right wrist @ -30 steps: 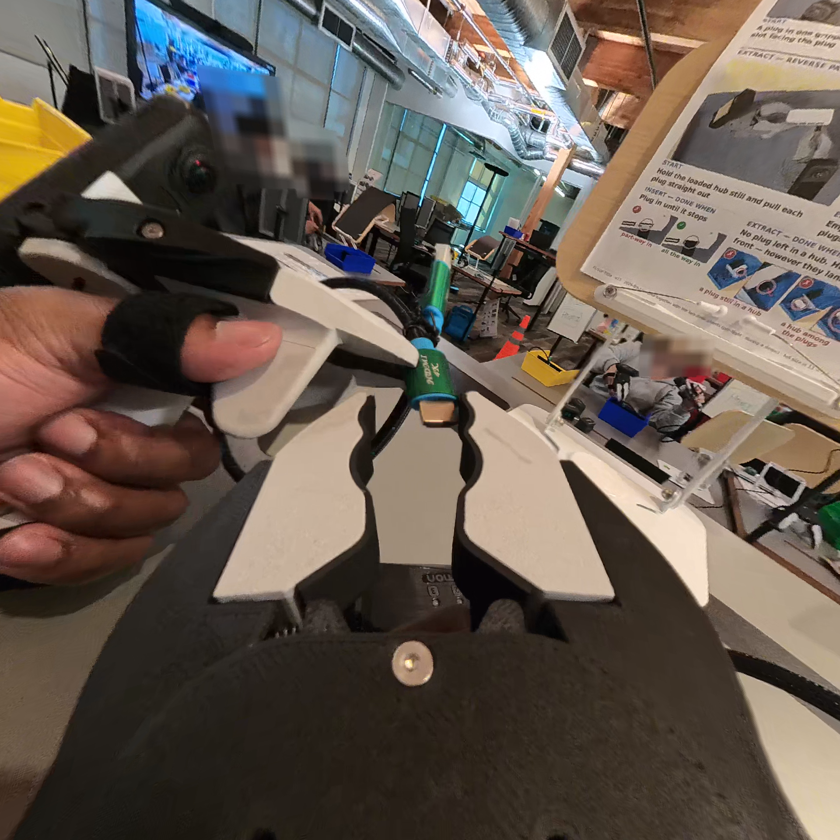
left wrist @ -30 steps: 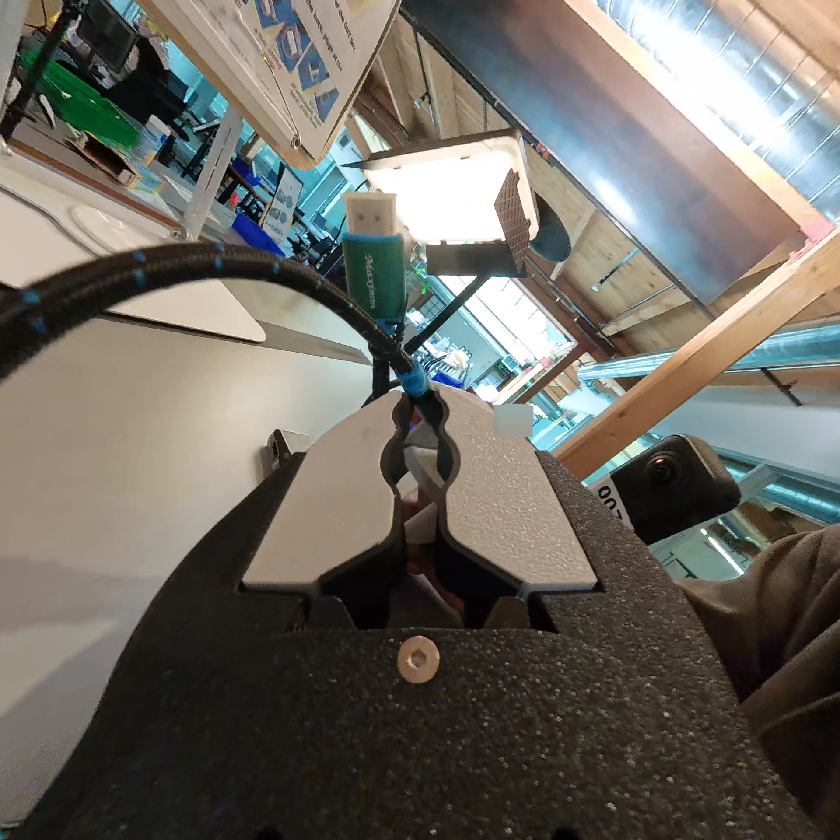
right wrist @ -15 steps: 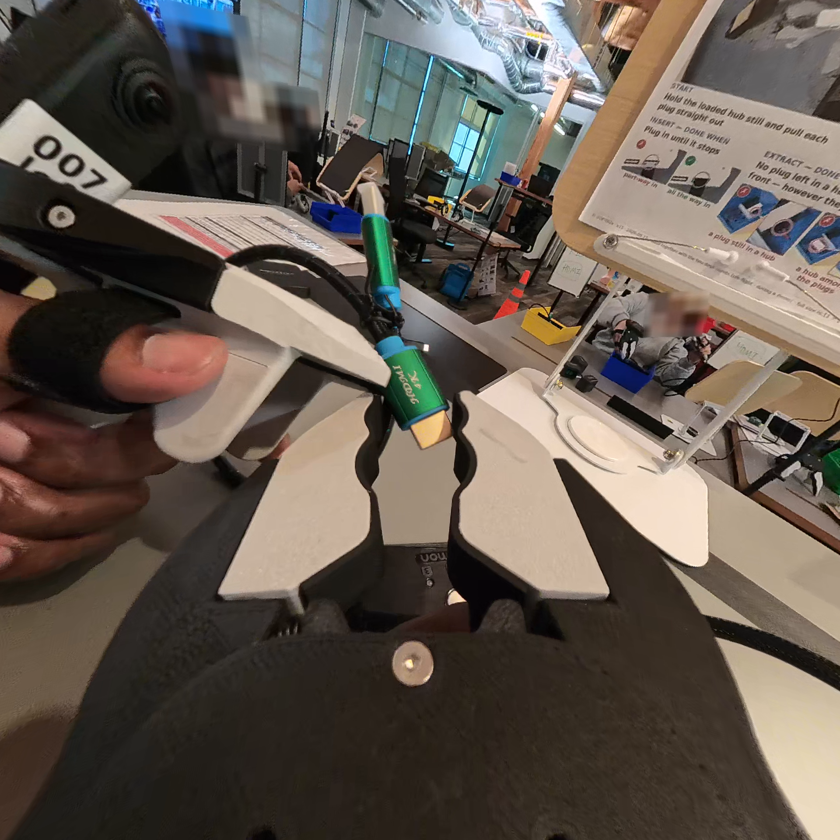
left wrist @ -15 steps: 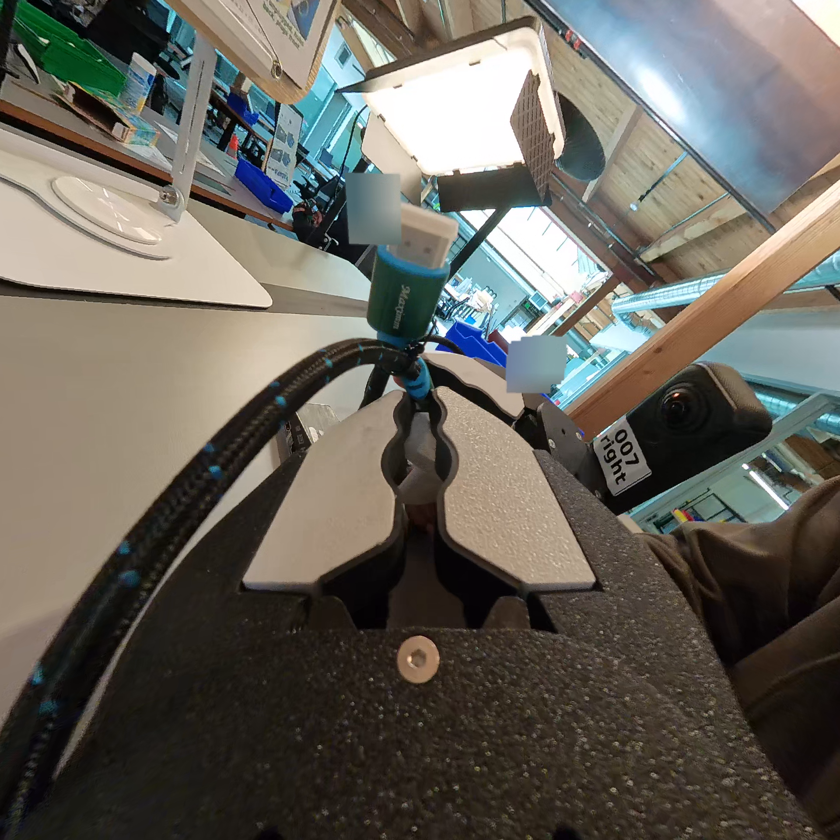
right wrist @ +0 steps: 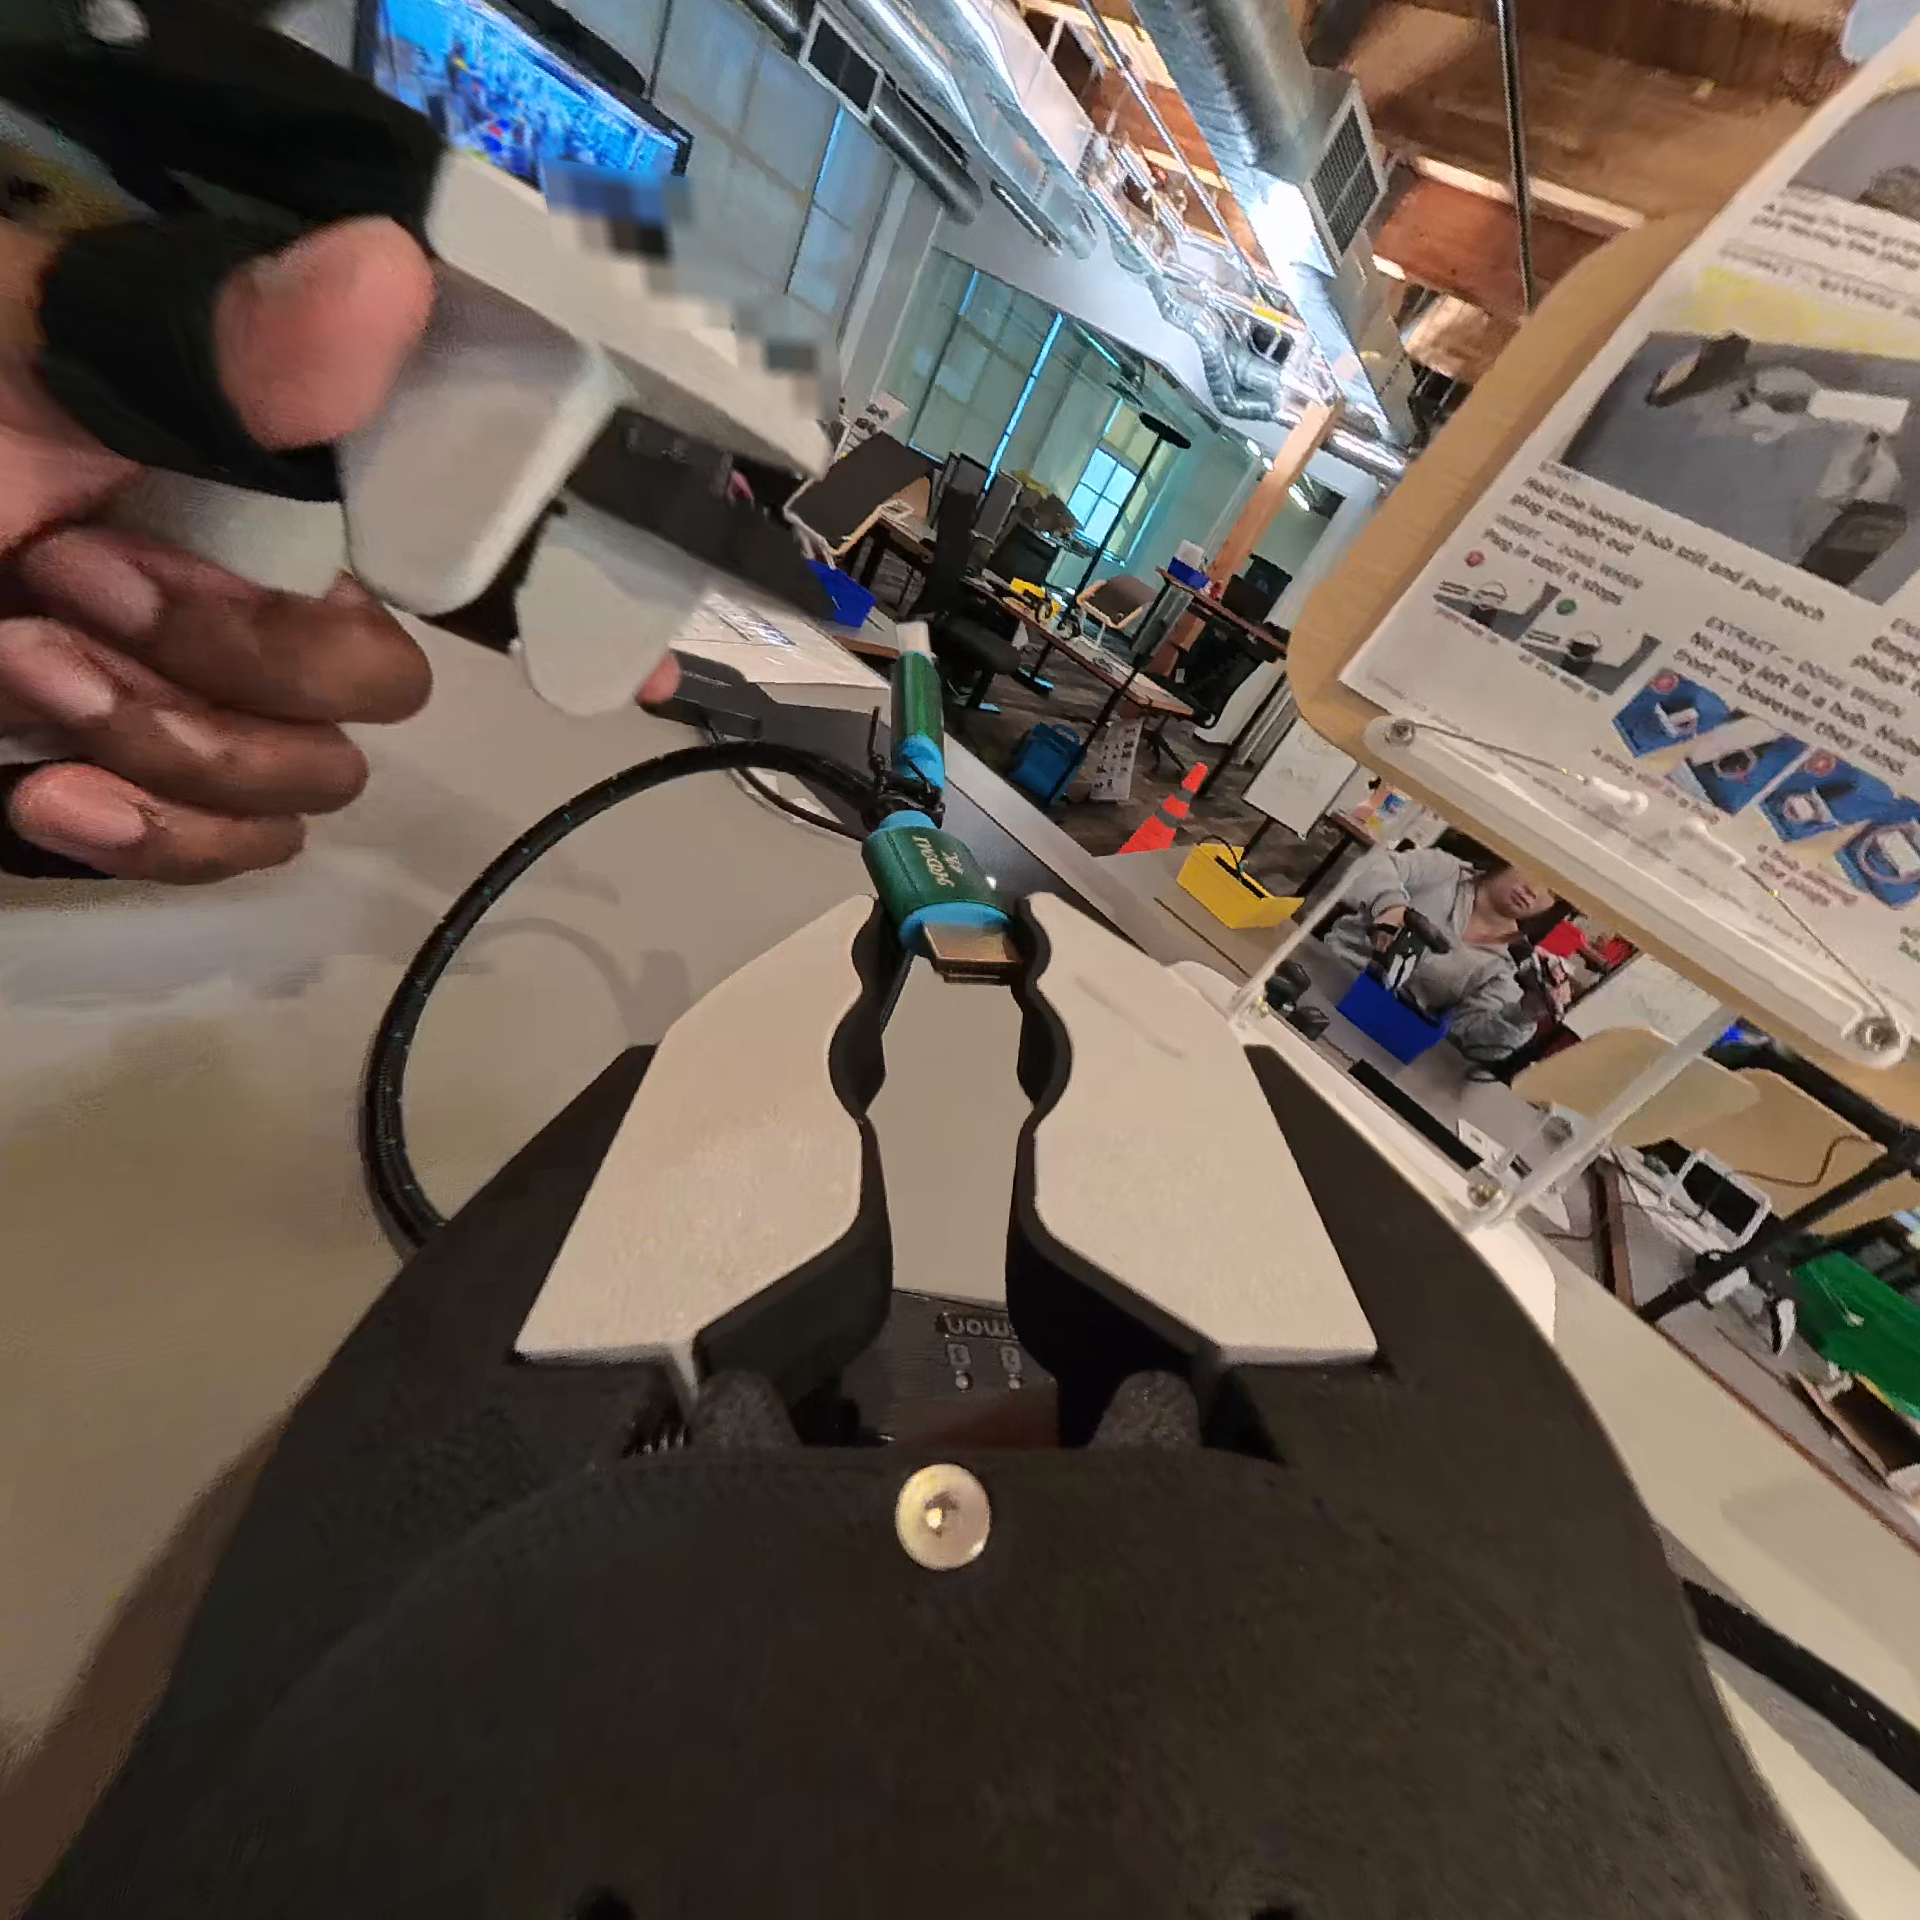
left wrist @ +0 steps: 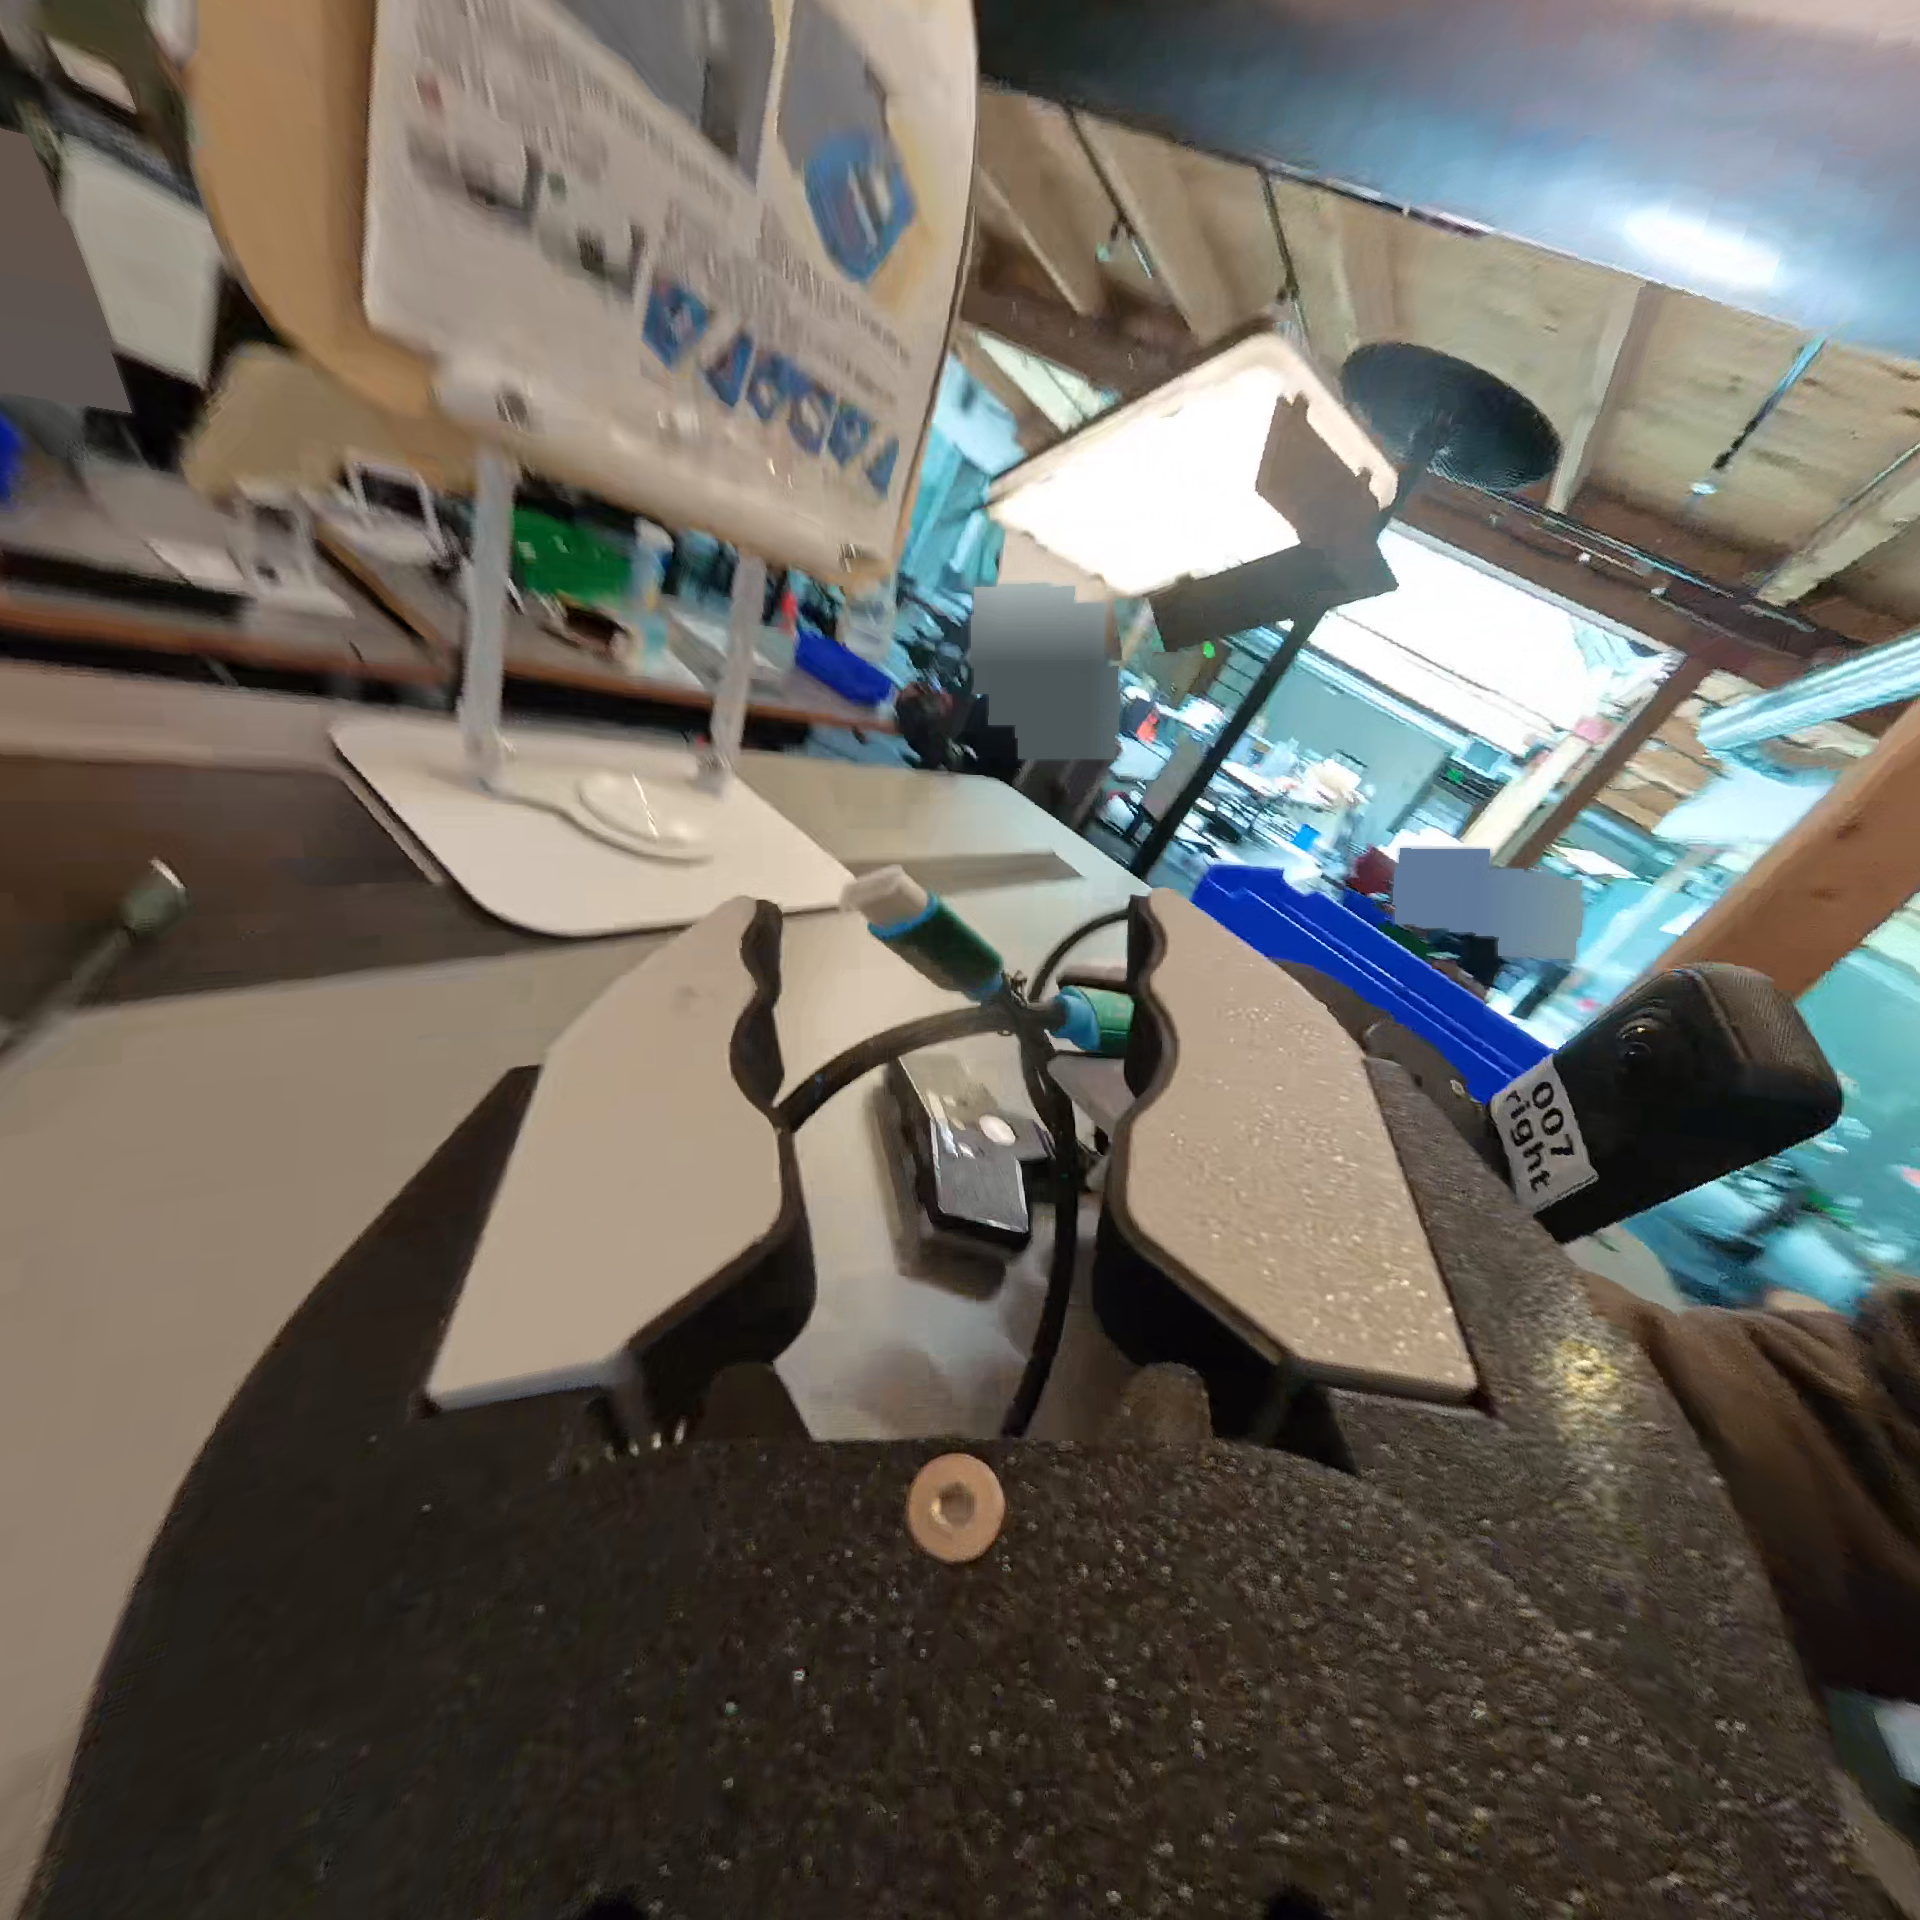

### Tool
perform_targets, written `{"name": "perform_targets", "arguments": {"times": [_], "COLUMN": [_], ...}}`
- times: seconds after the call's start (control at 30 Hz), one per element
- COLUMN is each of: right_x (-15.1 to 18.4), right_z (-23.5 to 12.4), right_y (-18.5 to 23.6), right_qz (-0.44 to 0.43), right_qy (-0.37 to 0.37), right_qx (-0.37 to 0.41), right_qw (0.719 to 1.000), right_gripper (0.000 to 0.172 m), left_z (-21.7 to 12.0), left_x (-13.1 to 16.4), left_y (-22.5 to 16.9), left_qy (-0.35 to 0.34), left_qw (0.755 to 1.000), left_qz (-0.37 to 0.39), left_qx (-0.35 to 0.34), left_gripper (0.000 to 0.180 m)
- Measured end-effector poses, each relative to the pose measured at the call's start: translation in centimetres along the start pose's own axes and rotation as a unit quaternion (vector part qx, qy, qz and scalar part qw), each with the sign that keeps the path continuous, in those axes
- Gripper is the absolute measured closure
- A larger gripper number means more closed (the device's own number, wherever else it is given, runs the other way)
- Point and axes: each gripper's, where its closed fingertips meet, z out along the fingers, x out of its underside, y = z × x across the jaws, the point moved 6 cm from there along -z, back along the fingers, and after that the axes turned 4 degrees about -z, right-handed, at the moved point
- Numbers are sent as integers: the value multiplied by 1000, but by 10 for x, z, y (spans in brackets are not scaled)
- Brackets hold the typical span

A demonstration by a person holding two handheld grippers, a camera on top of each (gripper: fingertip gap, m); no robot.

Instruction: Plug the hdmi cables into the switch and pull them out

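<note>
In the right wrist view the right gripper (right wrist: 961,940) is clamped at frame centre on a green plug (right wrist: 940,894) with a gold metal tip, both pads pressing its blue-collared end; half a second ago its jaws stood wider and the plug hung loose between them. From the plug a black braided cable (right wrist: 436,997) loops out to the left over the grey table (right wrist: 208,1039). Just above the plug, tied to it, a second green plug (right wrist: 920,696) with a white cap stands nearly upright. In the upper left of that view a hand (right wrist: 177,623) holds the left gripper, now drawn up and away from the cable that it was pinching a moment ago. In the left wrist view the left gripper (left wrist: 951,935) is wide open with nothing in its grasp, where half a second ago its jaws were nearly shut on the cable by the plugs. Between its spread fingers, farther off, lie the cable loop (left wrist: 883,1049), a small black box (left wrist: 966,1153) on the table, and the capped plug (left wrist: 930,930) now tilted to the upper left. The first plug (left wrist: 1101,1016) shows partly at the right finger's edge. Beyond, at mid left, a white base (left wrist: 540,852) carries a stand with an instruction sheet (left wrist: 665,239) in the upper left. That sheet fills the upper right of the right wrist view (right wrist: 1704,582). A lit lamp panel (left wrist: 1153,488) hangs upper centre.
</note>
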Motion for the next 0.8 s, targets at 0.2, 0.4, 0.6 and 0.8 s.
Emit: {"name": "perform_targets", "arguments": {"times": [0.2,0.4,0.6,0.8], "right_x": [-8,-9,-7,-6], "right_z": [-1,-2,-2,-2], "right_y": [18,27,27,37], "right_qz": [-58,-73,-73,-81], "right_qy": [-23,-31,-28,-33], "right_qx": [-24,-46,-53,-91], "right_qw": [998,996,996,992], "right_gripper": [155,158,154,148], "left_z": [14,14,14,19], "left_x": [25,31,35,42], "left_y": [14,20,24,21], "left_qy": [69,94,104,124], "left_qw": [986,985,982,980], "left_qz": [-151,-145,-151,-155], "left_qx": [26,-14,-31,-18], "left_gripper": [120,127,137,144]}}
